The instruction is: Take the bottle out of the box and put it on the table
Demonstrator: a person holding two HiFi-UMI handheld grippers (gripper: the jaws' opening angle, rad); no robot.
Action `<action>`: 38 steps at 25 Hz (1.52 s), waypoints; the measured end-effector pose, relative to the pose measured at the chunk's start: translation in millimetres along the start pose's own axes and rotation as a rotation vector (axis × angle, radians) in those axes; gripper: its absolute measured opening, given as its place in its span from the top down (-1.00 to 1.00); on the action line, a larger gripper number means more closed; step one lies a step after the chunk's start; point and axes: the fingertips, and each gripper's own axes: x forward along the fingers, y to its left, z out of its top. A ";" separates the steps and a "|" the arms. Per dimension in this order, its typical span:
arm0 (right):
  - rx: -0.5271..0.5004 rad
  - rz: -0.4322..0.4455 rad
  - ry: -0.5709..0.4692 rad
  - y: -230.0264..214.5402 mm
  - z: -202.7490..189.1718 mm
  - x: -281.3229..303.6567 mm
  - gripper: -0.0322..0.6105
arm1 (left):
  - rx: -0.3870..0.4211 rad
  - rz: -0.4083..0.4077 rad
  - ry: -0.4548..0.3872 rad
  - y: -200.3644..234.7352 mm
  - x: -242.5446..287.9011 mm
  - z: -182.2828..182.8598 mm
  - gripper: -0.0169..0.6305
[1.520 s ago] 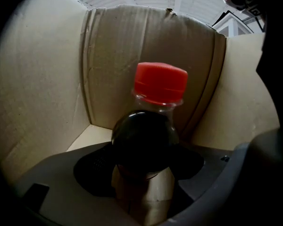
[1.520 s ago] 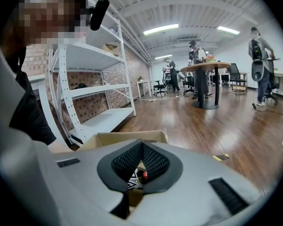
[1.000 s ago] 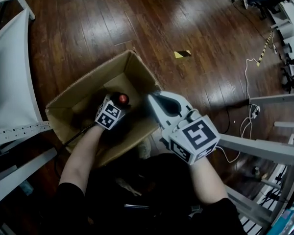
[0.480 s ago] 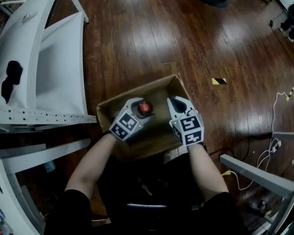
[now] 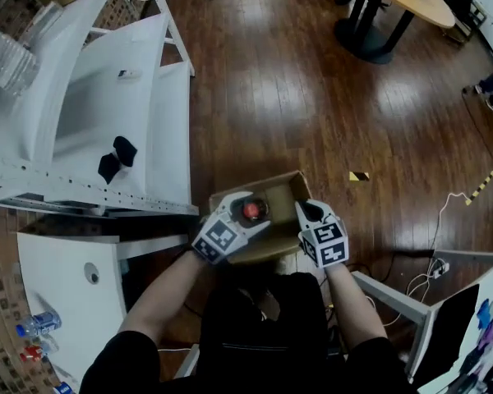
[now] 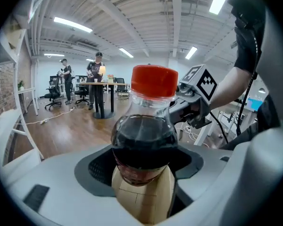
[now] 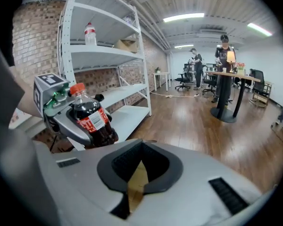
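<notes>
A cola bottle (image 5: pixel 251 211) with a red cap is clamped between the jaws of my left gripper (image 5: pixel 245 217), hanging over the open cardboard box (image 5: pixel 281 189) on the floor. In the left gripper view the bottle (image 6: pixel 145 145) stands upright between the pads, its dark body pressed on both sides, with the box (image 6: pixel 144 199) far below. My right gripper (image 5: pixel 316 214) hovers just right of the bottle, jaws together and empty. From the right gripper view, the bottle (image 7: pixel 92 121) shows at the left, red label outward, inside the left gripper (image 7: pixel 66 112).
A white shelving rack (image 5: pixel 107 121) stands to the left, with black items (image 5: pixel 115 158) on a shelf. A white table (image 5: pixel 57 277) with small bottles (image 5: pixel 37 325) is at the near left. Metal frames (image 5: pixel 394 294) and cables (image 5: pixel 444 220) lie at the right. People stand by a far table (image 6: pixel 96 86).
Both grippers have risen well above the box, and the bottle has come up out of it in the left gripper. The box now looks smaller and farther below.
</notes>
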 end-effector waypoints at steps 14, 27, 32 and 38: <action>-0.124 0.082 -0.199 119.1 217.9 -168.8 0.89 | 0.013 0.185 -0.139 -32.1 -226.2 230.8 -0.03; -0.336 0.488 -0.309 262.5 310.0 -167.4 0.89 | -0.107 0.626 -0.238 -25.9 -390.3 238.7 -0.03; -0.413 0.669 -0.298 325.2 322.7 -153.6 0.89 | -0.145 0.813 -0.229 -38.3 -441.1 222.2 -0.03; -0.530 0.922 -0.259 425.2 308.5 -149.4 0.89 | -0.229 1.065 -0.194 -74.3 -510.8 189.3 -0.03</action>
